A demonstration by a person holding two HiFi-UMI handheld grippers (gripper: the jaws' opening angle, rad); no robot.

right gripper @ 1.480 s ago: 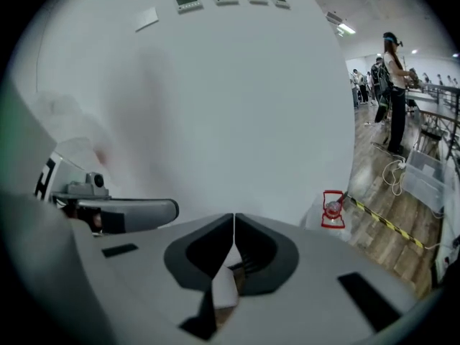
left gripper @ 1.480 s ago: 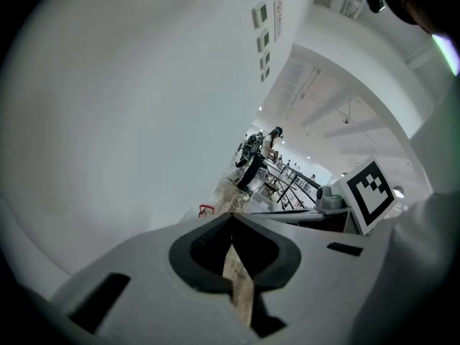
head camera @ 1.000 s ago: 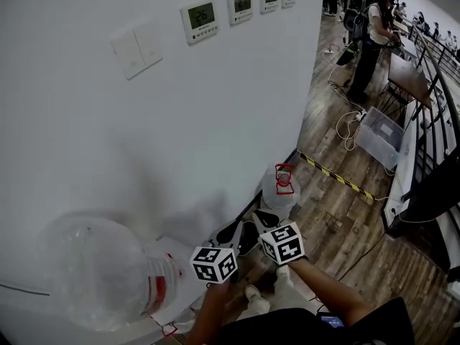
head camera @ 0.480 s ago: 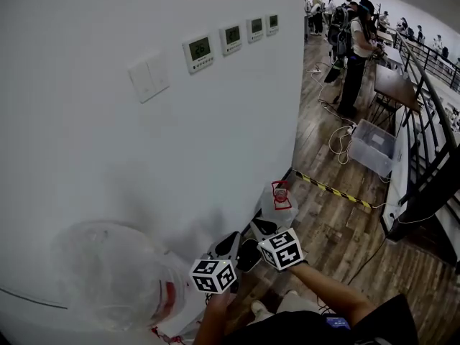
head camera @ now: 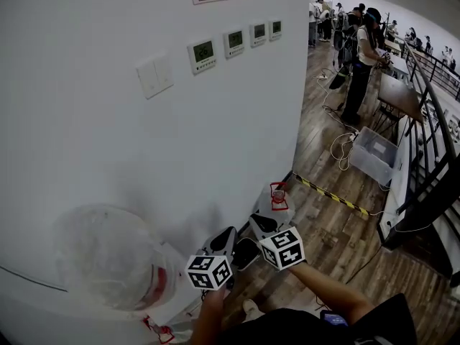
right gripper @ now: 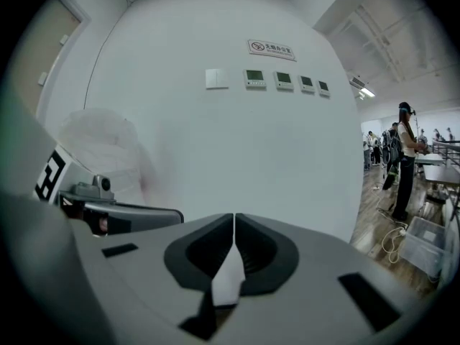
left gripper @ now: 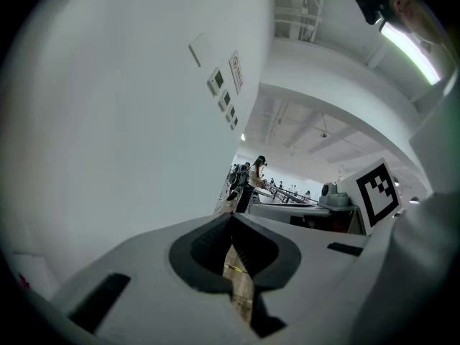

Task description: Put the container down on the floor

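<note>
Head view: my left hand-held gripper [head camera: 228, 233] and right hand-held gripper [head camera: 257, 223] are closed, empty; a careless swing might topple the jug [head camera: 279, 208] on the floor [head camera: 338, 228].

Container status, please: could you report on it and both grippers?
Left gripper shut, empty. Right gripper shut, empty. Container on floor beside wall, not gripped. Nothing blocking it.
</note>
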